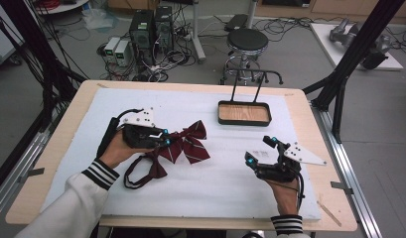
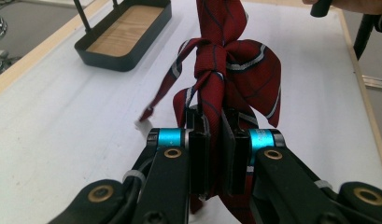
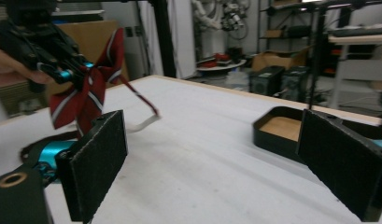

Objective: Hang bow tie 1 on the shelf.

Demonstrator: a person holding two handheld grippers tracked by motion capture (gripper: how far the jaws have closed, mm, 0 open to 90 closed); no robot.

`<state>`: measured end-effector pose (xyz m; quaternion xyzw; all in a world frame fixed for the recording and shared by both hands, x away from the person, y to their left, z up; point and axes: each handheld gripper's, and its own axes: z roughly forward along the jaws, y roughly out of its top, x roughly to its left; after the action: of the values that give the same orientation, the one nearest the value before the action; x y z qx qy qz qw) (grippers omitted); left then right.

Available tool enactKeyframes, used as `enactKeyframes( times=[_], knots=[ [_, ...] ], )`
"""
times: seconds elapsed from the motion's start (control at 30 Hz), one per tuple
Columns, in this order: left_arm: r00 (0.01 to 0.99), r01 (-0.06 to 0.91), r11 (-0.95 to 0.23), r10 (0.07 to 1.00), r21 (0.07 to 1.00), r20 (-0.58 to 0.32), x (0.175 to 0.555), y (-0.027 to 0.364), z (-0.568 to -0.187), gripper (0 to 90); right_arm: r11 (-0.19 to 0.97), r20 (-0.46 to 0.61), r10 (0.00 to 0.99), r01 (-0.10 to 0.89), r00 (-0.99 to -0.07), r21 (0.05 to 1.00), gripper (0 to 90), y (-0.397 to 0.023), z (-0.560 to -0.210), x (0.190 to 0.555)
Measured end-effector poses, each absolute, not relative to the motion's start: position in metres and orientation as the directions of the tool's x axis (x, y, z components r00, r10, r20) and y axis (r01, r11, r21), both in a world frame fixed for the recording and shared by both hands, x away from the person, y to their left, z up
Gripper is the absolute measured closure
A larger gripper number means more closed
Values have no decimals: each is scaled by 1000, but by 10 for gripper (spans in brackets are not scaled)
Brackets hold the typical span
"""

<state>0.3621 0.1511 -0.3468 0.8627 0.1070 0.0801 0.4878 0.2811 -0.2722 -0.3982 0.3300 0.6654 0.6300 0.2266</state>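
A dark red bow tie (image 1: 191,142) with white and navy stripes hangs lifted off the white mat, its strap loop (image 1: 141,174) trailing on the mat. My left gripper (image 1: 164,137) is shut on it near the knot. In the left gripper view the bow tie (image 2: 235,74) rises from between the pressed pads of the left gripper (image 2: 215,140). My right gripper (image 1: 261,150) hovers at the right, open and holding nothing. In the right gripper view its pads (image 3: 99,161) stand wide apart, and the bow tie (image 3: 83,100) hangs from the left gripper (image 3: 62,70) at far left.
A black tray (image 1: 244,123) with a wooden floor and a tall wire handle stands at the back right of the white mat (image 1: 215,186); the tray (image 2: 128,60) also lies ahead in the left gripper view. A stool (image 1: 246,42) and computers (image 1: 151,32) sit beyond the table.
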Motion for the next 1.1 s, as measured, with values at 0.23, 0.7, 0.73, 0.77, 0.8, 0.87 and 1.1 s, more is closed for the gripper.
enactKeyframes(
  times=[0.23, 0.7, 0.73, 0.77, 0.8, 0.87, 1.1],
  knots=[
    [967, 101, -485, 254, 868, 30, 360, 152, -344, 827, 3, 148, 639, 195, -755, 981, 80, -261, -382, 292],
    [975, 88, -436, 221, 896, 11, 354, 146, -341, 827, 111, 121, 470, 195, -874, 975, 81, -229, -351, 317],
    [975, 90, -432, 221, 898, 8, 353, 145, -341, 827, 117, 132, 455, 206, -881, 972, 81, -227, -349, 318],
    [976, 87, -433, 216, 897, 10, 353, 144, -341, 827, 118, 134, 442, 206, -887, 971, 81, -225, -348, 320],
    [977, 86, -432, 215, 898, 10, 352, 143, -341, 827, 127, 149, 433, 223, -889, 966, 81, -222, -346, 322],
    [979, 79, -435, 205, 897, 13, 352, 142, -342, 827, 133, 161, 417, 236, -894, 963, 81, -217, -343, 326],
    [980, 72, -442, 197, 894, 18, 349, 138, -342, 827, 173, 188, 334, 256, -924, 951, 140, -203, -337, 333]
  ],
)
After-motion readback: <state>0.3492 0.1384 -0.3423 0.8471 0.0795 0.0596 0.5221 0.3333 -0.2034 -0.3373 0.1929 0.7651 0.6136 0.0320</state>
